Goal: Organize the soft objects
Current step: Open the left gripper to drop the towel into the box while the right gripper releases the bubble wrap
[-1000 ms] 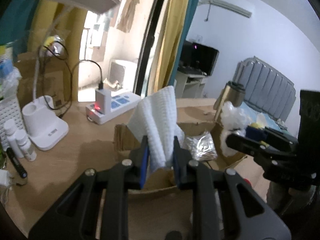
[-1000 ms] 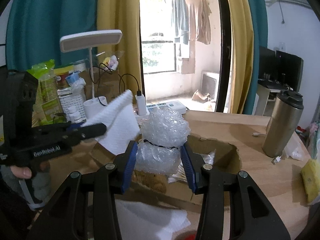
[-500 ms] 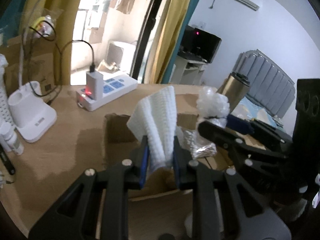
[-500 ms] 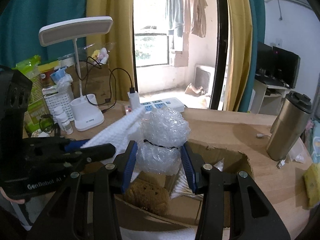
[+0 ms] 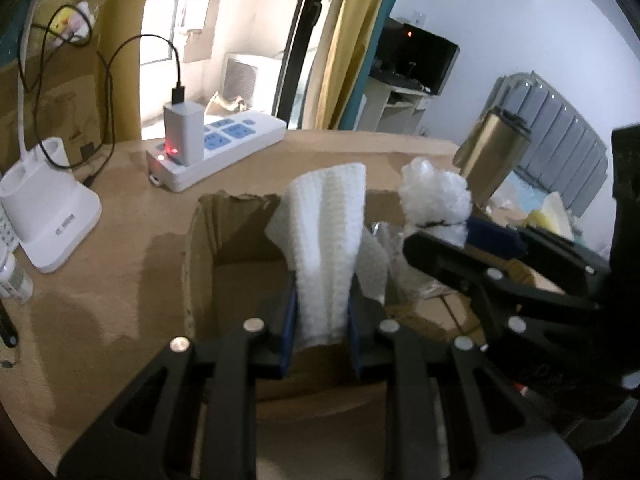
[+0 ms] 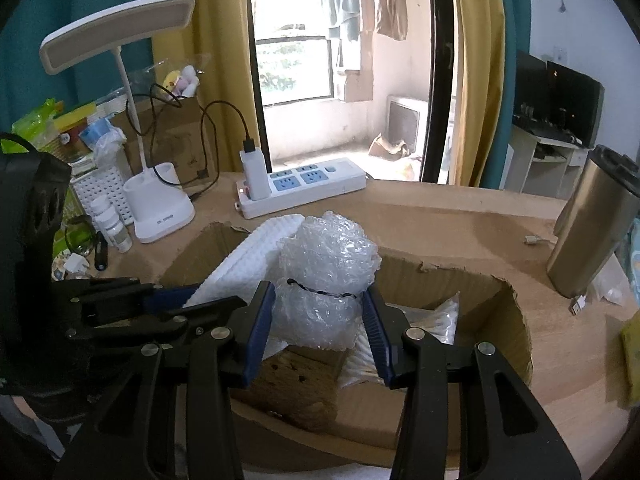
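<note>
My left gripper (image 5: 322, 316) is shut on a white waffle-weave cloth (image 5: 326, 240) and holds it over the open cardboard box (image 5: 196, 248). My right gripper (image 6: 320, 312) is shut on a tied bundle of clear bubble wrap (image 6: 326, 276) and holds it over the same box (image 6: 516, 320), just right of the left gripper (image 6: 168, 300). The cloth (image 6: 252, 256) and bubble wrap (image 5: 434, 200) each show in the other view. Inside the box lie a brown sponge (image 6: 296, 376) and a clear packet of white sticks (image 6: 432, 320).
On the wooden table (image 5: 100, 280) stand a white power strip with a charger (image 6: 300, 188), a white desk lamp (image 6: 160, 208), small bottles (image 6: 112, 224) and a steel tumbler (image 6: 592, 232). A black pen (image 6: 100, 252) lies by the bottles. A yellow item (image 6: 632, 356) is at far right.
Both grippers have moved forward and down over the box, and closer together. Each keeps hold of its item. The box interior now fills more of both views.
</note>
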Tool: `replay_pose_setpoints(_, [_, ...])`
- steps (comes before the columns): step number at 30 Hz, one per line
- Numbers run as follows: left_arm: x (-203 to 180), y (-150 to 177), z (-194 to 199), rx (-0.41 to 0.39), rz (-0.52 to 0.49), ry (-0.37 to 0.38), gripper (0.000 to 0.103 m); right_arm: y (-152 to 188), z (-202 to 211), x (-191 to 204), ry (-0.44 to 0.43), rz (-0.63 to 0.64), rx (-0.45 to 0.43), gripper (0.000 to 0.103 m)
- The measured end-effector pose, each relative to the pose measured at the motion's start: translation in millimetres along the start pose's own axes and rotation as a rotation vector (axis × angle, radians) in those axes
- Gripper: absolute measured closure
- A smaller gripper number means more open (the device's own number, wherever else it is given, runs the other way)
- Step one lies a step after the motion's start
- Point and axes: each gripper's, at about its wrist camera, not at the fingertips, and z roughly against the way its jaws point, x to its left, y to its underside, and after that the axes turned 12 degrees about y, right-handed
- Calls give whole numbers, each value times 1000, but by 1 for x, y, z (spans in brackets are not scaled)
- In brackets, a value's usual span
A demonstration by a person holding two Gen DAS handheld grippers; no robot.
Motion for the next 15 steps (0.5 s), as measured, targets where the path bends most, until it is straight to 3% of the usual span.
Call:
replay_pose_setpoints(4, [-4,2,-2,9,-28,-29,78,2,-5,-2,8,-7,24,56])
replay_pose_setpoints(10, [-5,1,0,0,-20,-14,72,1,-5,-6,10,-21,34,56])
replay_pose_setpoints(13, [-4,0,1,-7,-7,-15,65,0,-4,-7,8,-25,34,56])
replay_pose_setpoints(15, [-2,-1,2,-13,5,-12,55,-1,-2,-9,8,-30,30,56])
